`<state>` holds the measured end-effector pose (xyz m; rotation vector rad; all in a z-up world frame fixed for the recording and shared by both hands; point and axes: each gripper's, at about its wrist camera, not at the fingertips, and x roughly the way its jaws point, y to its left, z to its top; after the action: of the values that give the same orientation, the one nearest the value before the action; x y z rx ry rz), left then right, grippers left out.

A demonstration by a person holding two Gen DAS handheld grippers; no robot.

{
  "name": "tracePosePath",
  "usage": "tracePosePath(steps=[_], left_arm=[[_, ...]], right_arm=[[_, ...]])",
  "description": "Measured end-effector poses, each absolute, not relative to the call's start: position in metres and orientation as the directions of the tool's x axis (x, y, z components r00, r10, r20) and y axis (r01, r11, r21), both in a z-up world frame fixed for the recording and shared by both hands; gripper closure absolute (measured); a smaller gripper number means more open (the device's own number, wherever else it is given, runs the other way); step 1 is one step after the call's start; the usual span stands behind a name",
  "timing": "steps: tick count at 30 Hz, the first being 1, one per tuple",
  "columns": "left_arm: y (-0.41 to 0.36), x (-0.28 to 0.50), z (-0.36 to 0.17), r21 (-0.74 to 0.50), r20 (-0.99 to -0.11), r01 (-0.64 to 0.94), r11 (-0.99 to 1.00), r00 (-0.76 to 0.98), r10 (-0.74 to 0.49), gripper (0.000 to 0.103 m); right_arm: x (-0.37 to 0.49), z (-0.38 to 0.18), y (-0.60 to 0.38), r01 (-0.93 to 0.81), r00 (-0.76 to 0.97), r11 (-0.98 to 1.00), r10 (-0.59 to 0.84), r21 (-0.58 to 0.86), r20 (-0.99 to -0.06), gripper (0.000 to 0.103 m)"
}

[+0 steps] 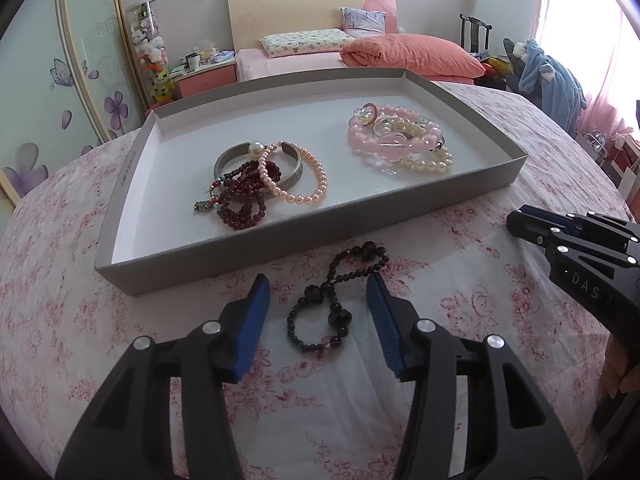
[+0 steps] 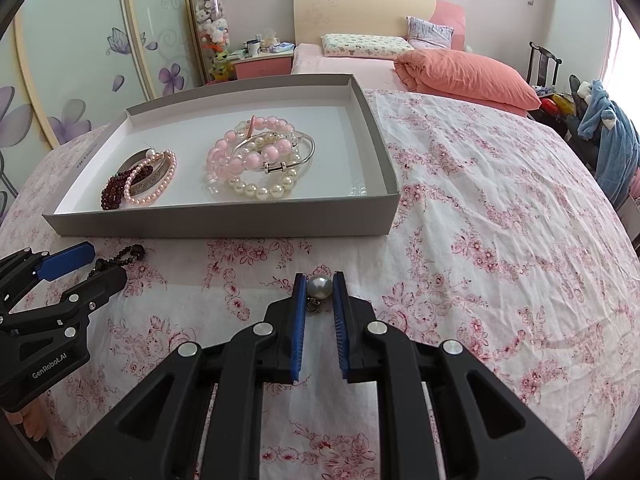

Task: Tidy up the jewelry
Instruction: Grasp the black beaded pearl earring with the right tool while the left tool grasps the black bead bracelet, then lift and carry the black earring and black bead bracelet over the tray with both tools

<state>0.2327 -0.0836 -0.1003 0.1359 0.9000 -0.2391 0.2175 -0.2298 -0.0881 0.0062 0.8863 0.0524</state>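
The black bead bracelet (image 1: 336, 300), limp and light, lies between the left gripper (image 1: 318, 292)'s released jaws; pinch its strand at twelve o'clock. The right gripper (image 2: 319, 286) clenches a slippery pearl (image 2: 319, 286).

Two black handheld grippers with blue pads

The left gripper (image 1: 318, 294) and right gripper (image 2: 320, 292) share black angular linkage arms, round silver screws and ribbed blue finger pads (image 1: 250, 328); white "GenRobot.AI" lettering marks the left gripper's body, "DAS" the right's.
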Motion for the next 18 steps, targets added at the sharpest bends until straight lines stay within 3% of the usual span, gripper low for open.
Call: tracePosePath(steps=[3, 5, 6, 7, 18], left_arm=[[-0.083, 0.232, -0.100, 0.018, -0.787, 0.258, 0.966, 0.599, -0.145, 0.057], [-0.081, 0.231, -0.099, 0.023, -0.784, 0.251, 0.968, 0.605, -0.139, 0.072], [-0.082, 0.230, -0.098, 0.026, -0.783, 0.251, 0.968, 0.607, -0.136, 0.086], [-0.081, 0.230, -0.098, 0.028, -0.782, 0.248, 0.968, 0.609, -0.133, 0.091], [-0.026, 0.197, -0.096, 0.016, -0.783, 0.160, 0.987, 0.616, -0.087, 0.092]], right_arm=[[0.217, -0.088, -0.229, -0.043, 0.631, 0.999, 0.050, 0.029, -0.774, 0.088], [0.217, -0.088, -0.229, -0.043, 0.631, 0.999, 0.050, 0.029, -0.774, 0.088], [0.217, -0.088, -0.229, -0.043, 0.631, 0.999, 0.049, 0.028, -0.774, 0.088], [0.217, -0.088, -0.229, -0.043, 0.631, 0.999, 0.049, 0.028, -0.774, 0.088], [0.202, -0.087, -0.219, -0.087, 0.619, 0.995, 0.089, 0.045, -0.780, 0.088]])
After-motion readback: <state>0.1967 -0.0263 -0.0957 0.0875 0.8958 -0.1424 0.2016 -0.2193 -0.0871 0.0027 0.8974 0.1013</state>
